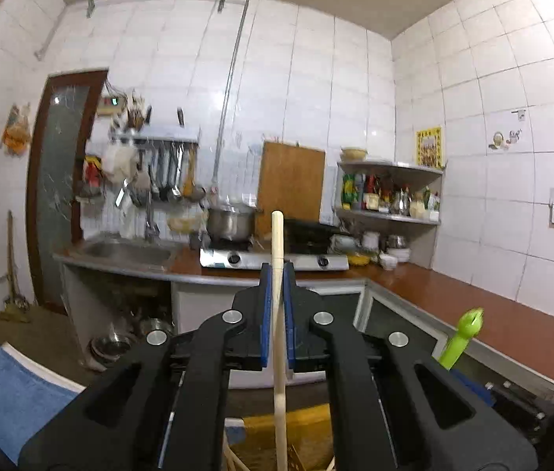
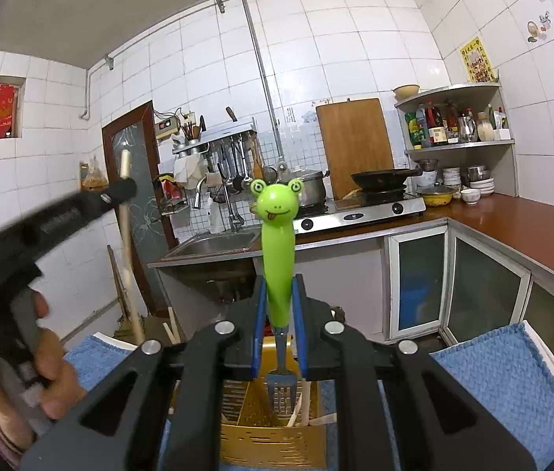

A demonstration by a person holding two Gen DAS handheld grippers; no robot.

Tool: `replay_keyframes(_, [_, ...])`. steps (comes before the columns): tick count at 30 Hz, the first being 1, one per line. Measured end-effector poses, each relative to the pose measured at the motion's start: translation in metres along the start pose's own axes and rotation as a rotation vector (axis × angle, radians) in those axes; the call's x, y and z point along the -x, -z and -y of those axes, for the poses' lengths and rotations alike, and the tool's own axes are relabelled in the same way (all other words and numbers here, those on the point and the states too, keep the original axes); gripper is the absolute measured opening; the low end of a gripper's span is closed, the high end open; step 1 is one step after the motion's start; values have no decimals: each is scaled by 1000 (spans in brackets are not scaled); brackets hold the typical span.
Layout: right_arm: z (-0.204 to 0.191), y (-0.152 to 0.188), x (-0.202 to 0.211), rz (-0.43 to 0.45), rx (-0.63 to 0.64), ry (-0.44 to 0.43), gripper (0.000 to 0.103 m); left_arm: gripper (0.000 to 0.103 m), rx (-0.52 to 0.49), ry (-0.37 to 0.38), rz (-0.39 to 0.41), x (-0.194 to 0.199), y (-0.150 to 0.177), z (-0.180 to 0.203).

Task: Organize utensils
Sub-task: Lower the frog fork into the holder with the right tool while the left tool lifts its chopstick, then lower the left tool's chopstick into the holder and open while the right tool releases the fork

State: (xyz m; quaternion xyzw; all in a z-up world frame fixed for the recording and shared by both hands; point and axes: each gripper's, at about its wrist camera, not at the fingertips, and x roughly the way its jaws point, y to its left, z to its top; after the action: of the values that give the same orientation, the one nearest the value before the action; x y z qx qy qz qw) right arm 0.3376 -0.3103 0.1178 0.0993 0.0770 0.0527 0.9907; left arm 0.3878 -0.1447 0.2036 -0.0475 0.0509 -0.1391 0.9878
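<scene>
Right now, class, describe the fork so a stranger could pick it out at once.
Find the yellow basket on the blue towel. Straight above it, the right hand-held gripper holds the fork upright, prongs down. Unlike the plain wooden sticks nearby, it has a bright green frog-face handle.

The right gripper (image 2: 278, 314) holds a green frog-handled fork (image 2: 278, 243) upright between its blue pads (image 2: 260, 329), the metal tines pointing down over a yellow slotted holder (image 2: 245, 404). Wooden sticks stand inside the holder. At the left, the left gripper (image 2: 119, 192) clamps a pale wooden stick (image 2: 127, 243). Blue towel (image 2: 512, 384) lies below.
</scene>
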Motion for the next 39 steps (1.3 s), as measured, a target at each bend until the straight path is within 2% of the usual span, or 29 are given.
replay_keyframes(5, [-1,8,-9,-6,24,5,13,5,8,-52,-34,-28,38,-12])
replay_keyframes(7, [0,13,-16,-22,25,8,13,5,20,-63,-25,-29,43,-17])
replay_keyframes(10, [0,19,-20,-30,24,6,13,4,48,-57,20,-20,38,-22])
replay_keyframes(13, [0,18,-18,-14,19,2,14,4,66,-61,104,-1,24,-22])
replay_keyframes(15, [2,17,-17,-7,11,-3,14,4,21,-67,155,8,22,-13])
replay_keyframes(18, [3,21,-20,-21,10,-6,13,4,-65,-134,221,9,37,1])
replay_keyframes(19, [3,23,-22,-27,10,-5,13,4,-67,-132,230,9,40,2])
replay_keyframes(23, [7,27,-24,-40,-5,-11,13,5,-59,-135,158,-8,51,-3])
replay_keyframes(24, [8,27,-25,-43,-4,-11,13,4,-54,-136,161,-8,50,-6])
replay_keyframes(27, [8,29,-27,-62,3,-11,13,4,-33,-81,87,-14,45,-12])
replay_keyframes(30, [9,30,-30,-96,8,-11,13,5,-54,-85,32,-18,45,-15])
replay_keyframes(34, [7,32,-35,-150,20,-9,13,5,-1,-61,-86,-25,45,-30])
replay_keyframes(39, [3,30,-42,-209,30,-3,14,5,-28,-29,-233,-39,50,-32])
